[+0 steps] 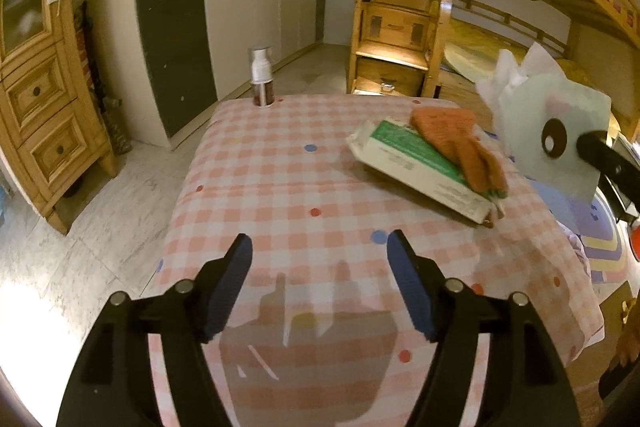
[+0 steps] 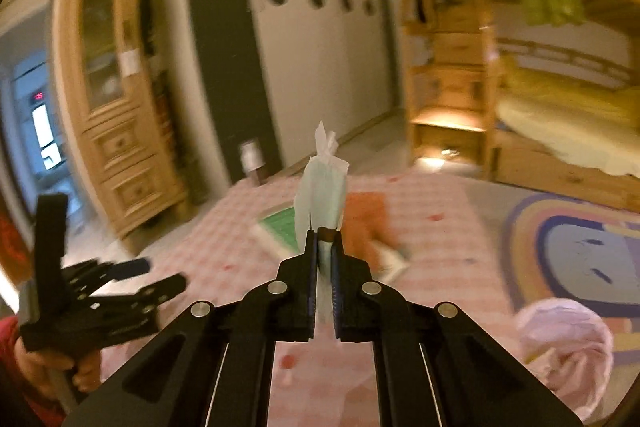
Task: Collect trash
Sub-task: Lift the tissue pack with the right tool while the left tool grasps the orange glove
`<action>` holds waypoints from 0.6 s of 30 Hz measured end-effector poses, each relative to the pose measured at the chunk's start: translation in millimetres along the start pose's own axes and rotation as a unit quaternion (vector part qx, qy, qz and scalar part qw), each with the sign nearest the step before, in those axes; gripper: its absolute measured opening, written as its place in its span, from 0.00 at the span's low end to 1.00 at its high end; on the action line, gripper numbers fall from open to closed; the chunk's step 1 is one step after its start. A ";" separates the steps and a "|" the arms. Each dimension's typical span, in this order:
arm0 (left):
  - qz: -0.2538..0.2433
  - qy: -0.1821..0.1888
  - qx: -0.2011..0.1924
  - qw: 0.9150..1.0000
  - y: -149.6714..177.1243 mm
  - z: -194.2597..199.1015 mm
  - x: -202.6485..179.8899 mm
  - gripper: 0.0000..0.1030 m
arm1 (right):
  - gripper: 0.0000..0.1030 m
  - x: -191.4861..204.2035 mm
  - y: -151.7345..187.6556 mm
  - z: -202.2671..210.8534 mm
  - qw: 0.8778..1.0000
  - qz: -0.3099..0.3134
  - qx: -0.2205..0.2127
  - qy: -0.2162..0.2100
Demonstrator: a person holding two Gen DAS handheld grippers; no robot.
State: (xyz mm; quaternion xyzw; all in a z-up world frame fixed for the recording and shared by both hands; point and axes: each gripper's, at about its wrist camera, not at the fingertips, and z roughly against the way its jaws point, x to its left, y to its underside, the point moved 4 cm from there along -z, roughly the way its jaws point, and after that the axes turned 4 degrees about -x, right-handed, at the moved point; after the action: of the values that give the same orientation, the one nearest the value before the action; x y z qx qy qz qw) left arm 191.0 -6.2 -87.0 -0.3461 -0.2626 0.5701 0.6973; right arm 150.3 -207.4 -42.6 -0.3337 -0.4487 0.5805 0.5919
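My right gripper [image 2: 324, 235] is shut on a pale green tissue pack [image 2: 320, 195] with white tissue sticking out of its top, held above the pink checked table [image 1: 280, 187]. In the left wrist view the pack [image 1: 560, 139] shows a cartoon eye, with one black finger [image 1: 600, 151] against it. A white box with a green label [image 1: 404, 155] lies on the table's right side under an orange cloth [image 1: 460, 143]. My left gripper [image 1: 318, 239] stands open over the near part of the table with nothing between its fingers.
A small pump bottle [image 1: 262, 77] stands at the table's far edge. A wooden cabinet [image 1: 40, 87] is at the left and a bunk bed's wooden stairs [image 1: 396, 27] are beyond the table. A colourful rug [image 2: 580, 251] and a crumpled pink bundle [image 2: 568, 343] lie at the right.
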 end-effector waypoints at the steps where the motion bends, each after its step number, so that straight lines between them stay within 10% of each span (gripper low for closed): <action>1: -0.003 0.002 -0.001 1.000 -1.3 -0.3 -3.8 0.68 | 0.06 -7.1 -0.4 0.5 1.000 -0.001 0.000 0.010; 13: -0.015 0.051 -0.018 0.998 -27.1 -14.8 -60.9 0.74 | 0.06 -66.7 6.5 -3.4 0.994 -0.034 0.028 0.098; 18: -0.015 0.065 0.001 0.998 -35.2 -32.3 -83.6 0.58 | 0.06 -78.9 6.2 1.0 0.991 -0.040 0.030 0.126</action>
State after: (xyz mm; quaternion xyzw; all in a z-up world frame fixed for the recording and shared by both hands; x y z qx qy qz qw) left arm 219.4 -97.7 -77.3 -0.3776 -0.2211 0.5361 0.7219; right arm 153.0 -284.7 -59.2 -0.3678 -0.3658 0.5227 0.6766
